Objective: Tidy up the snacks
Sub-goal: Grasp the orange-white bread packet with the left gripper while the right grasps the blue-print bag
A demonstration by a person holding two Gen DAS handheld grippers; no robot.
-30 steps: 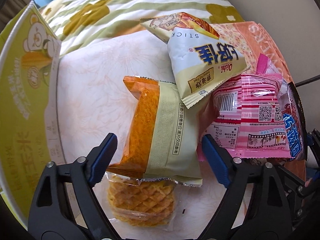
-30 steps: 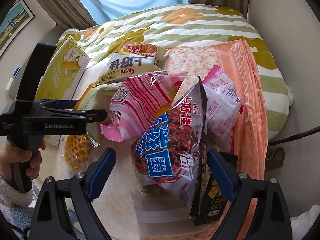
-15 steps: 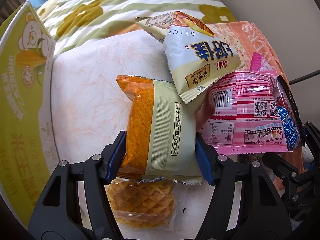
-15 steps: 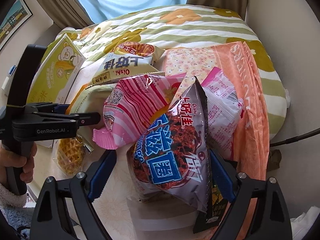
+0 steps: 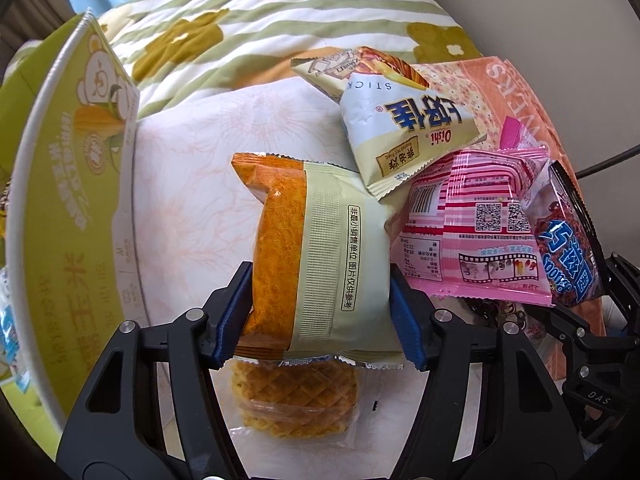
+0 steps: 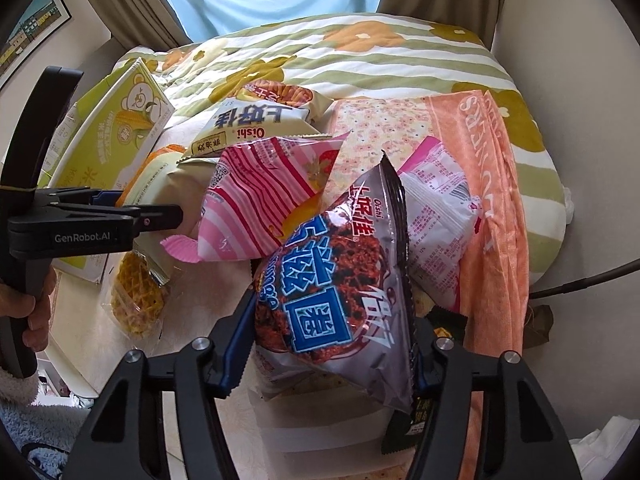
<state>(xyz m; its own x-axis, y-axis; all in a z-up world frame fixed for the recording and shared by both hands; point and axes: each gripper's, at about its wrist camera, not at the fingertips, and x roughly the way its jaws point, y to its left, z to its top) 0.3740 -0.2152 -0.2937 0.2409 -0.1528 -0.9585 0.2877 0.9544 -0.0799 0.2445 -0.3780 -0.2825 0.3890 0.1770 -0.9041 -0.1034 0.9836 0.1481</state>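
Behind the snack pile lies a bed under a quilt (image 6: 360, 52) striped green and white with orange flowers, and a curtained window stands beyond it; the snacks themselves sit on a pale patterned surface (image 5: 192, 184) with a folded peach towel (image 6: 492, 184) at its far side; whether that surface is a desk or a mat over the bed I cannot tell from these wide views.

Sorting looks barely begun; every packet sits in one loose heap. The left gripper (image 5: 320, 320) has its blue jaws pressed on both sides of the orange-and-cream foil packet (image 5: 320, 248), narrowed to about the packet's width; under it lies a clear bag of round waffle biscuits (image 5: 296, 400). The right gripper (image 6: 332, 344) is closing its jaws on the grey-and-blue puffed chip bag (image 6: 332, 280), whose sides the pads already pinch.

Untouched are the cream Oishi stick packet (image 5: 408, 128), the pink striped packet (image 5: 476, 232) and a white-and-pink packet (image 6: 440, 216) behind the grey bag. A tall green-and-yellow carton with a bear drawing (image 5: 80, 200) stands at the left; possibly it is where the snacks go, though nothing shows inside it.
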